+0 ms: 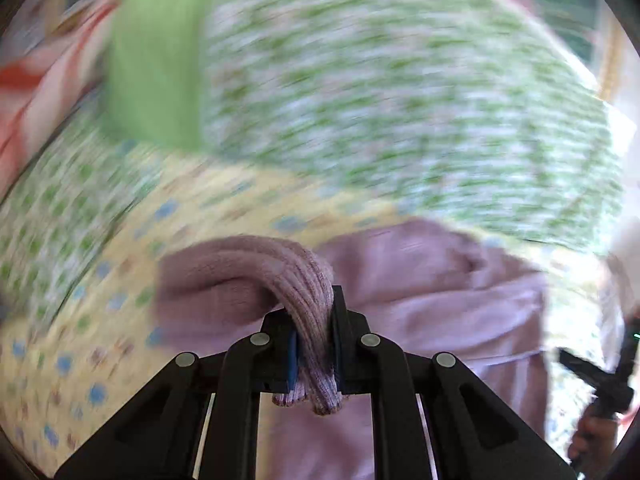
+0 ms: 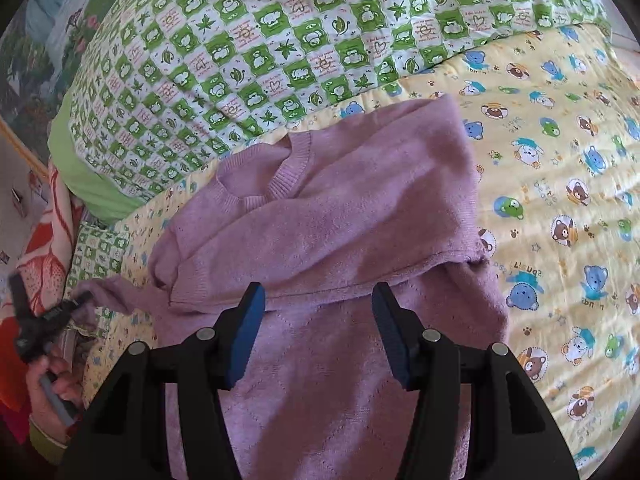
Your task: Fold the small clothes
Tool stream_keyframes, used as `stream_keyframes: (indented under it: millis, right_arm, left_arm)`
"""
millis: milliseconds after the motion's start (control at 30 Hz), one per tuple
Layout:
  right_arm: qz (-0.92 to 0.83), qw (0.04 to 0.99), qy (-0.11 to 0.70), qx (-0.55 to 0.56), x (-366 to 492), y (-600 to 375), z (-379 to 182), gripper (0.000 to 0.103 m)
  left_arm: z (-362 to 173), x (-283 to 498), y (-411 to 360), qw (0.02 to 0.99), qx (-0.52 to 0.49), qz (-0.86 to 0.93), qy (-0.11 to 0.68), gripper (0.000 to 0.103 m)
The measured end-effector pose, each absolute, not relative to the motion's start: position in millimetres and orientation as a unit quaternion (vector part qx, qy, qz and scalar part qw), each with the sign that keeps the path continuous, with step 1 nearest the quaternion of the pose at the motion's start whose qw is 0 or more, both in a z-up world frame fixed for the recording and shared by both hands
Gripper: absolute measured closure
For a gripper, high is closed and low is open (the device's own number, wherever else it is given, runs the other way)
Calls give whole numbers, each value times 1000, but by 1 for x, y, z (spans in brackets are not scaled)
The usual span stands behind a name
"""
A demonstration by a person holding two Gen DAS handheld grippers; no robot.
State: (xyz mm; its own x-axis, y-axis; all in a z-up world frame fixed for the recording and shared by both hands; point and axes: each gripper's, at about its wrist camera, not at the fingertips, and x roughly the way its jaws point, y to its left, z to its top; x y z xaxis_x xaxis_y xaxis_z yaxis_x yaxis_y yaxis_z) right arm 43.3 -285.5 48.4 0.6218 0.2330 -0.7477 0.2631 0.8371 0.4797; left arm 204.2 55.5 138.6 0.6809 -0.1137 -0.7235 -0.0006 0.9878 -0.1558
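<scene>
One sweater cuff (image 1: 310,312) between the left claw (image 1: 314,344) pads

A yellow bear-print sheet (image 2: 560,160) carries the pink sweater (image 2: 340,208) and a green checked quilt (image 2: 280,40).

Soft daylight fills both fisheye views, the left wrist view smeared by motion blur with washed-out glare near three o'clock, the right wrist view sharp, both bowed and dark-vignetted at the rims.

Sweater (image 2: 332,216) mauve knit. Sheet (image 2: 560,152) yellow, cartoon bears. Quilt (image 2: 280,40) green-white checks, leaf motifs. Gripper pads (image 2: 244,340) blue, arms black.
</scene>
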Motion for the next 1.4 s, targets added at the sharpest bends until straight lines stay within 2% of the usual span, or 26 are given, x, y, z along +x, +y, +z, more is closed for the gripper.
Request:
stream_keyframes:
  millis: [100, 233, 333, 400, 467, 533, 600, 667, 800, 933, 1100, 1233, 1267, 1300, 1333, 1400]
  right_arm:
    - [-11, 857, 428, 288, 42, -284, 51, 46]
    - [-17, 858, 422, 292, 38, -288, 53, 46]
    - [-32, 856, 420, 299, 31, -296, 52, 46]
    - [-40, 852, 424, 305, 27, -303, 49, 46]
    - [-47, 846, 432, 308, 24, -308, 44, 46]
    - [-48, 844, 437, 308, 22, -311, 40, 46]
    - [-48, 843, 441, 305, 22, -312, 36, 46]
    - [-48, 842, 446, 300, 24, -312, 32, 46]
    - [-25, 849, 456, 266, 39, -299, 29, 46]
    - [30, 869, 466, 163, 57, -260, 33, 46]
    - [82, 870, 486, 20, 69, -210, 20, 46]
    - [65, 834, 545, -54, 82, -203, -19, 47]
    - [69, 826, 556, -57, 83, -204, -25, 51]
    - [70, 821, 564, -58, 84, -207, -28, 72]
    - [70, 818, 569, -55, 85, -210, -28, 88]
    - [108, 810, 576, 28, 90, -225, -9, 93]
  left_arm:
    - [160, 218, -18, 914, -52, -126, 382, 92]
    - [157, 238, -120, 889, -24, -245, 387, 91]
    - [123, 251, -186, 854, 4, -306, 421, 88]
    - [92, 254, -207, 833, 22, -314, 455, 82]
    - [64, 255, -217, 818, 42, -308, 485, 82]
    - [52, 251, -207, 813, 40, -303, 495, 80]
    - [49, 243, -179, 813, 19, -295, 501, 72]
    - [53, 230, -144, 822, 7, -274, 499, 55]
    - [51, 205, -63, 839, -30, -211, 500, 53]
    - [15, 202, 5, 837, -15, -117, 534, 53]
    - [-19, 215, 37, 831, -1, -66, 552, 53]
    - [-43, 234, 39, 825, 9, -12, 566, 53]
    - [-48, 237, 40, 823, 2, -4, 568, 53]
    - [-51, 240, 41, 823, -1, 5, 568, 53]
    - [-53, 242, 41, 823, 0, 13, 568, 53]
    - [-54, 246, 40, 827, 7, 27, 561, 53]
